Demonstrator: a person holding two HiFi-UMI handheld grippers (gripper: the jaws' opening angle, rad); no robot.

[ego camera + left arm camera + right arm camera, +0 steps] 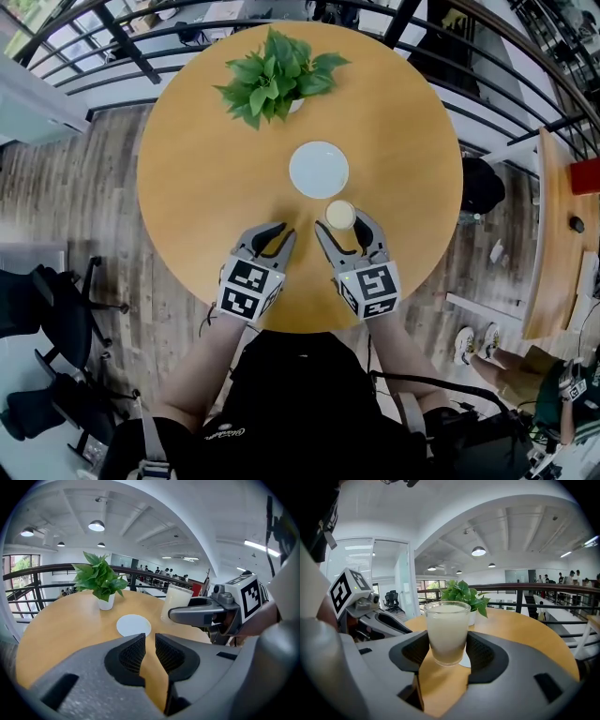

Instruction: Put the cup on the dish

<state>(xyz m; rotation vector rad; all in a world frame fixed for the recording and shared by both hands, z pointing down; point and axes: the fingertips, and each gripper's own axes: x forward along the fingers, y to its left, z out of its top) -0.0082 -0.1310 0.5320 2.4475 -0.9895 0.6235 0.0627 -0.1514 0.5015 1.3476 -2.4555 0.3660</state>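
- Round wooden table (206, 187), seen from above.
- White dish (319, 169) lying flat, close to the middle of the table.
- Cup (340, 215), pale and milky-looking, standing straight up just beside the dish, on the side nearest the person. Not on the dish yet.
- Right gripper (447, 648) at that same near side of the dish, pointing toward it, with the cup right in the middle of its jaws.
- Right jaws held partly apart, one dark pad on each side of the cup, pinching it low down.
- Bottom of the cup touching the table or lifted off it: too hard to tell.
- In the right gripper view, a small bit of the dish peeking out just behind the cup.
- Left gripper (150, 641) also on the near side of the dish, a bit to the left of the cup, close beside the right gripper but not touching it.
- Left jaws almost together, only a thin gap, with just the table top showing through.
- Green leafy plant (277, 75) in a small white pot, on the far side of the dish, away from the cup.
- Black railing (525, 587) past the table edge, well beyond the dish.
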